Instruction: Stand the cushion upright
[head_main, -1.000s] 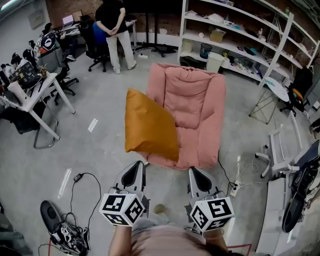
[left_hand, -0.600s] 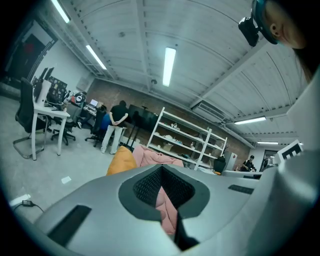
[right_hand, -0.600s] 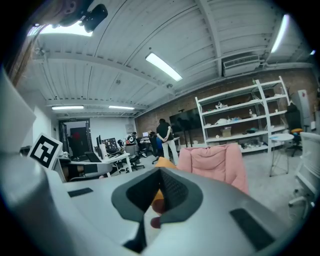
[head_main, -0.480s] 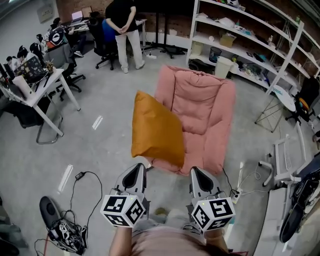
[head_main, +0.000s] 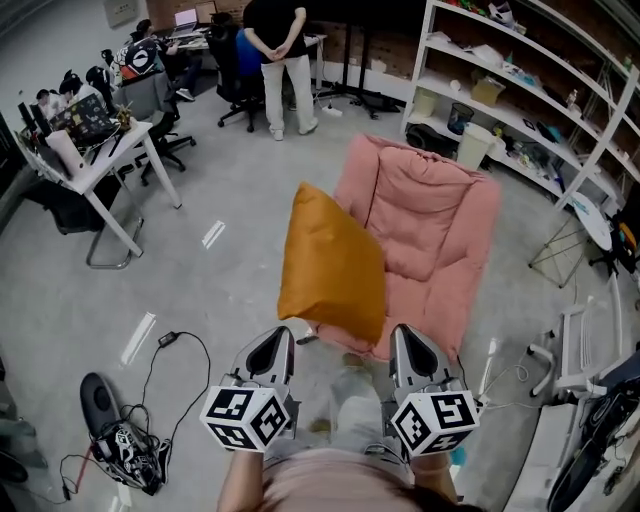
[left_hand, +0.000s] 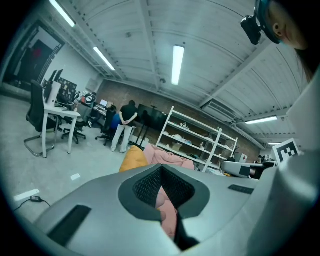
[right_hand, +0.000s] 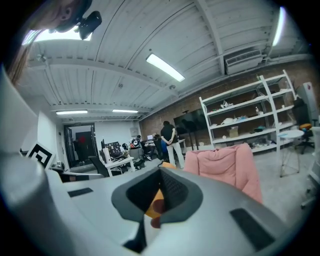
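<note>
- From the head view, the pink armchair (head_main: 430, 220) and the orange cushion (head_main: 335, 262) lie lower and further right than a second ago, nearer the gripper tips. The person has been walking up to them.
- The cushion leans against the armchair's left side, tilted rather than squarely upright. Whether its lower edge rests on the seat or the armrest cannot be told. Nothing touches it.
- Judged from this, the task is still at the approach — no grip has been taken yet.
- The left gripper (head_main: 272, 345) has its jaws pressed together with nothing between them. It points toward the cushion's lower edge, near it but apart.
- The right gripper (head_main: 408, 345) is likewise closed and empty, aimed at the armchair's front edge.
- Both are held side by side close to the body, noses dipped slightly below level.
</note>
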